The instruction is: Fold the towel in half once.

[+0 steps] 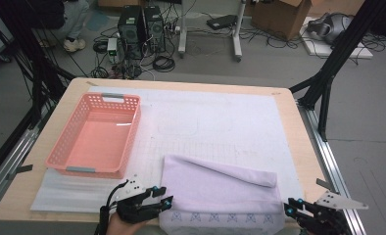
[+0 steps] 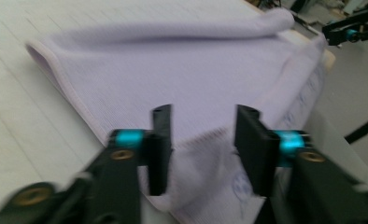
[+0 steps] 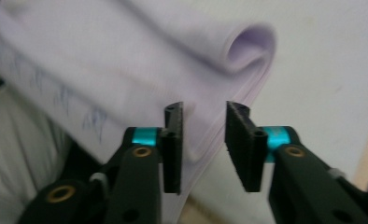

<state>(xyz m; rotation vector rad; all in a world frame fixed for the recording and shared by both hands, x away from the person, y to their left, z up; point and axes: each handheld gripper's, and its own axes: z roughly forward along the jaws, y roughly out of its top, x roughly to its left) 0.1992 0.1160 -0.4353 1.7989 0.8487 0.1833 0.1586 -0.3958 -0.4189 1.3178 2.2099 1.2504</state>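
A lavender towel (image 1: 220,188) lies folded on the white mat (image 1: 230,112) near the table's front edge. Its patterned border hangs over that edge, and a rolled fold runs along its far side. My left gripper (image 1: 165,196) is at the towel's front left corner. In the left gripper view the towel (image 2: 173,70) lies under and between the jaws of the left gripper (image 2: 204,112), which stand apart and do not press on it. My right gripper (image 1: 289,206) is at the front right corner. It (image 3: 203,106) is open over the towel's (image 3: 126,56) layered edge.
An empty pink basket (image 1: 95,134) stands on the mat at the left. The wooden table (image 1: 181,83) ends close behind the mat. Black frame legs (image 1: 328,73) rise at the right. Computers, cables and a cardboard box (image 1: 284,14) sit on the floor beyond.
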